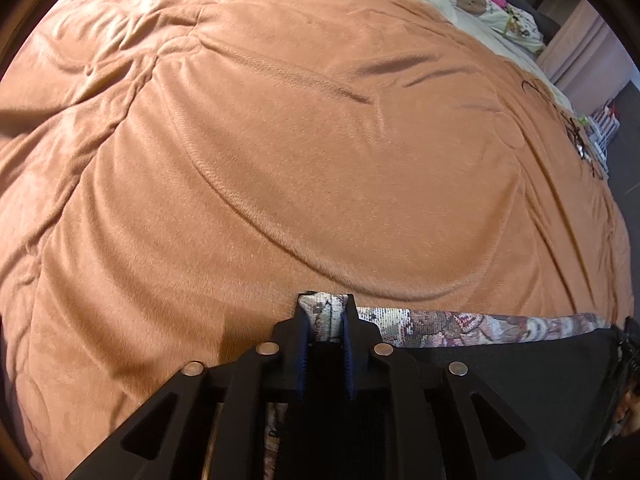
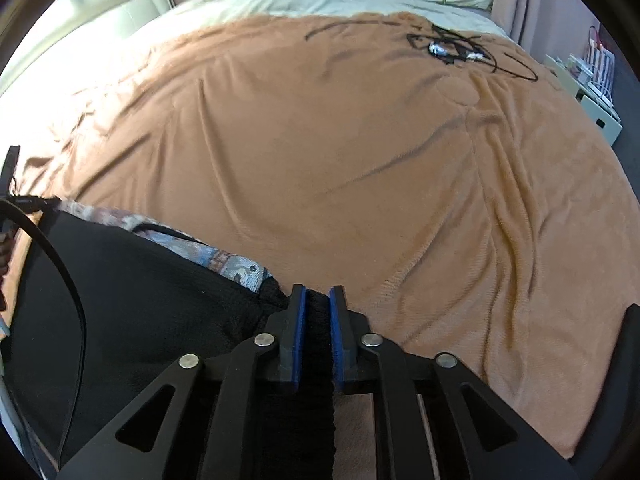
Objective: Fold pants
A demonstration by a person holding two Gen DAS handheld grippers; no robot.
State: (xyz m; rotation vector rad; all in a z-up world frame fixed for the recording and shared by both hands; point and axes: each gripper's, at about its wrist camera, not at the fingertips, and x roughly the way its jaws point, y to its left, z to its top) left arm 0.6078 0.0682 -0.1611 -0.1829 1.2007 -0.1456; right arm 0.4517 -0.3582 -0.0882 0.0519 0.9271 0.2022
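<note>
Black tool [image 2: 318, 300], blue pads [image 2: 300, 332], silver rivets [image 2: 263, 339]

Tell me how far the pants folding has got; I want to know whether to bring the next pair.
Early. Done: both tongs have a grip, the left tongs on the patterned edge of the pants, the right tongs on their black fabric. In hand: the garment is stretched between them above the brown blanket. Left: no finished fold shows; laying it flat and folding remain.

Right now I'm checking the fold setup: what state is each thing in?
left gripper: shut on pants
right gripper: shut on pants
pants: held at both ends, patterned lining showing along the top edge
blanket: spread over the bed, lightly creased
cable: tangled on blanket
</note>
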